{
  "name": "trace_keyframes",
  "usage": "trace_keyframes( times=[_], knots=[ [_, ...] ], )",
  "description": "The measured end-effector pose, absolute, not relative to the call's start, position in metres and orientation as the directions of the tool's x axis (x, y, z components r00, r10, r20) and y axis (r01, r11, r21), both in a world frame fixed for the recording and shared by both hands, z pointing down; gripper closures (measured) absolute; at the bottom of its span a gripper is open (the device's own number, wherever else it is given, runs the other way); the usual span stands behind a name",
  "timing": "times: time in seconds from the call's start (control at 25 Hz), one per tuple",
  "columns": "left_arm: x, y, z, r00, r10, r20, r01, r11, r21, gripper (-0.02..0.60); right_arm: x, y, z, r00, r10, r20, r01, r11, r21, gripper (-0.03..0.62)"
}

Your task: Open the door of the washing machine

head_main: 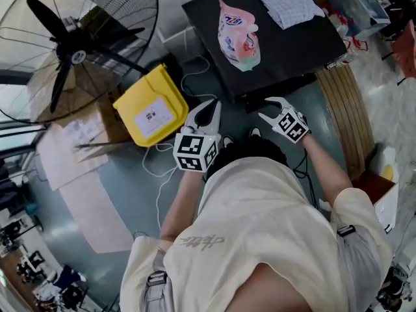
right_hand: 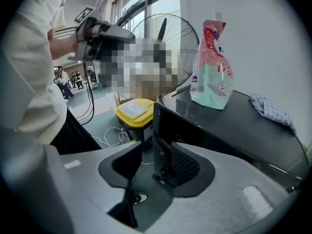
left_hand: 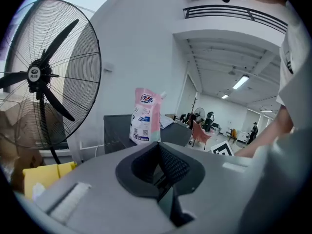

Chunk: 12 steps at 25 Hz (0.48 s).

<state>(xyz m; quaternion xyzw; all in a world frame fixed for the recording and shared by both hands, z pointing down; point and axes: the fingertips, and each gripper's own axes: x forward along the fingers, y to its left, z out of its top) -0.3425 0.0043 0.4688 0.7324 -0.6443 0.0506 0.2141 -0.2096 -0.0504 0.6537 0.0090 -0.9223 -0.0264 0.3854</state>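
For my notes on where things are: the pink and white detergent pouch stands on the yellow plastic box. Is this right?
Not quite. The pink and white detergent pouch stands on the black flat top of the machine, not on the yellow plastic box, which sits lower, beside the machine. The head view shows this, and the right gripper view confirms it.

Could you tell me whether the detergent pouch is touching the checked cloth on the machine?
Apart. The right gripper view shows a bare strip of the machine top between the pouch and the cloth.
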Motion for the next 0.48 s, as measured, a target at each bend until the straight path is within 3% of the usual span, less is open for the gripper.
trace_keyframes(
  times=[0.48],
  knots=[
    [-0.360,0.028,0.498,0.030,-0.894,0.448,-0.952,0.112,0.287,0.563,-0.208,-0.043,0.755,-0.430,0.111,0.896,0.312,0.950,0.032,0.414]
  ],
)
